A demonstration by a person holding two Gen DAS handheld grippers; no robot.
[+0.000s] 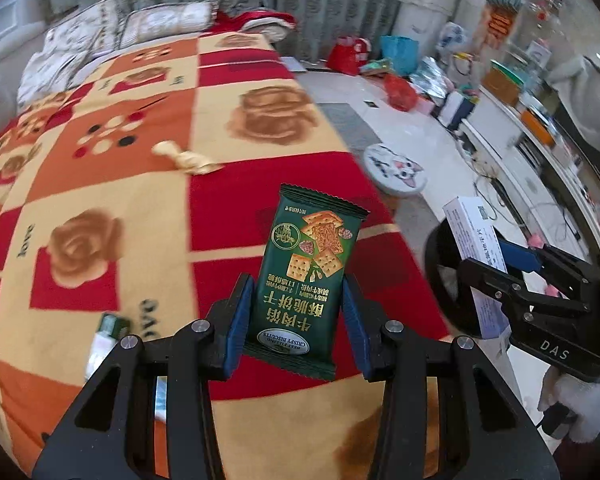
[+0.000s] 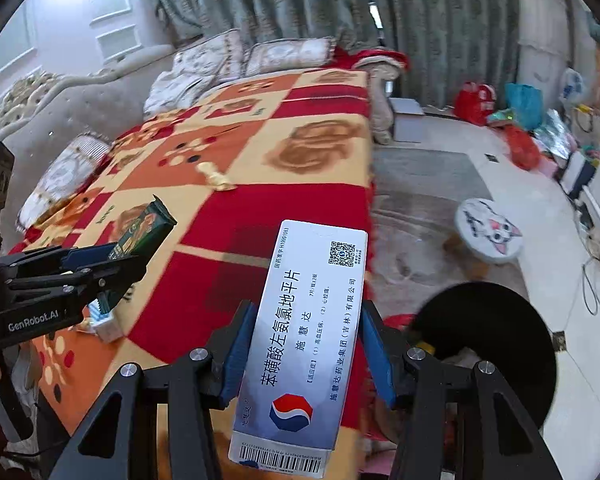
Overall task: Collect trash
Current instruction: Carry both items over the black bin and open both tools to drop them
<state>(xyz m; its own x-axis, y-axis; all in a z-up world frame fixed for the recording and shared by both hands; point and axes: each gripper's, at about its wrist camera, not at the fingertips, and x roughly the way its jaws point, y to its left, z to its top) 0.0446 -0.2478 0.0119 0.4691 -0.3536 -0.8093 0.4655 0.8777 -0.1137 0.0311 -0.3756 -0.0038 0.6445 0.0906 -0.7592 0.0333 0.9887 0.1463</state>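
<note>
Left hand-held gripper (image 1: pixel 298 312) clamped on the biscuit packet (image 1: pixel 308 272), right hand-held gripper (image 2: pixel 306 356) on the medicine box (image 2: pixel 300 344): either edge-held item risks slipping short of the black bin (image 2: pixel 496 344) beside the bed's (image 2: pixel 204 280) corner.

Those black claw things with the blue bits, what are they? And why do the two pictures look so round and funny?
They are grabbing tools. A person holds one in each hand, and a little camera sits on each tool, looking out along its two fingers. The lens is very wide, so the room bends into a circle.

One picture comes from the left claw. It is squeezing a green biscuit packet. The other picture comes from the right claw, which is squeezing a white medicine box. Each camera can also see the other claw off to its side.

Below them is a bed with a red and orange blanket. A crumpled yellowish wrapper lies on the blanket, and another small packet sits near the edge. The black round thing beside the bed may be a bin for the trash.
</note>
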